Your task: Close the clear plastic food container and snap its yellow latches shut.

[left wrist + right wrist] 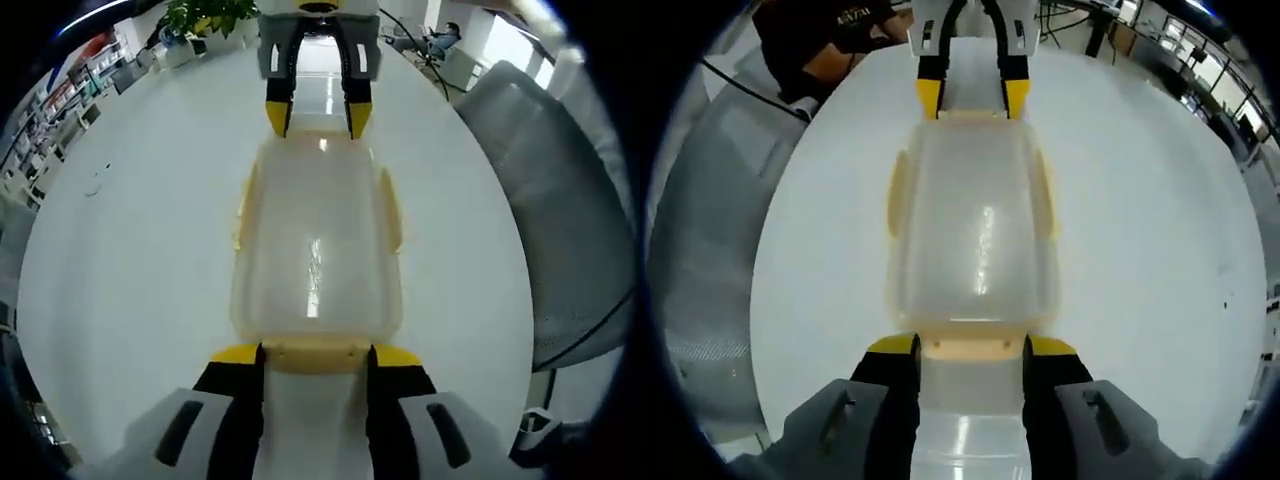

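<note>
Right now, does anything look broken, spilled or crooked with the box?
Nothing stands out. The clear container sits flat on the white table, lid on, nothing spilled. The left gripper and right gripper meet its two short ends squarely.

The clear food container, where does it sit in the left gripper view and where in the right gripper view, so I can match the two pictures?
Left gripper view: the clear food container lies mid-frame, lid on, between the left gripper below and the right gripper above.
Right gripper view: the container lies mid-frame, between the right gripper below and the left gripper above.
Shared landmark: the white table.
</note>
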{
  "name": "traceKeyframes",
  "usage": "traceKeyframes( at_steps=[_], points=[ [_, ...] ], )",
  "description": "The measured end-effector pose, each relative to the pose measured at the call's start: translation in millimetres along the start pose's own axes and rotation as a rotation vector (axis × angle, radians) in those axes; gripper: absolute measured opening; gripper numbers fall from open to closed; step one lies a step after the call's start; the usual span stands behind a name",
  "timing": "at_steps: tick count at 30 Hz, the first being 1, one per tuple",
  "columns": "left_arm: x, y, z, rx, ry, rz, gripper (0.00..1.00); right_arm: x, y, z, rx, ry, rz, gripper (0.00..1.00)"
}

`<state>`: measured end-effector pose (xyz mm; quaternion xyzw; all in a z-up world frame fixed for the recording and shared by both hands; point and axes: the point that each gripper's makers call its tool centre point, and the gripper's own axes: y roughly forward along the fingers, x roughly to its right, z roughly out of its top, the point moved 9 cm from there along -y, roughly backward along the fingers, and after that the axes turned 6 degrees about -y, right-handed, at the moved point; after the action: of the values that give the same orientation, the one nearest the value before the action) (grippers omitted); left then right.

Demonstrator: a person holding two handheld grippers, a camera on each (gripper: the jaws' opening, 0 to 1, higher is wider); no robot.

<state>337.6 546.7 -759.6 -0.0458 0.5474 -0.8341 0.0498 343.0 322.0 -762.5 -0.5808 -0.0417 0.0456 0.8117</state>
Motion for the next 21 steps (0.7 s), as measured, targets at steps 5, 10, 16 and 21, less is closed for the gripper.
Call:
traceKeyframes(
  at_steps=[5,10,16,21],
  points=[
    [-0.8,-0.5,-2.1,0.014,0.006,-0.004,0.33,-1.1,-0.5,-3.6,0.037,0.003,-0.01,0.36],
    [-0.7,0.3,-0.5,0.013,-0.004,-0.002,0.32,-1.6,-0.4,-0.7,0.023,0.01,-0.017,0.35],
    [-1.3,0.0,-0.7,0.012,0.01,-0.008,0.32,-2.4,-1.6,1.7,-0.005,0.021,-0.002,0.35],
    [-1.6,-0.5,1.5,-0.01,0.021,-0.01,0.32,-5.0,-3.7,2.7,0.001,0.026,-0.004,0.35]
  ],
)
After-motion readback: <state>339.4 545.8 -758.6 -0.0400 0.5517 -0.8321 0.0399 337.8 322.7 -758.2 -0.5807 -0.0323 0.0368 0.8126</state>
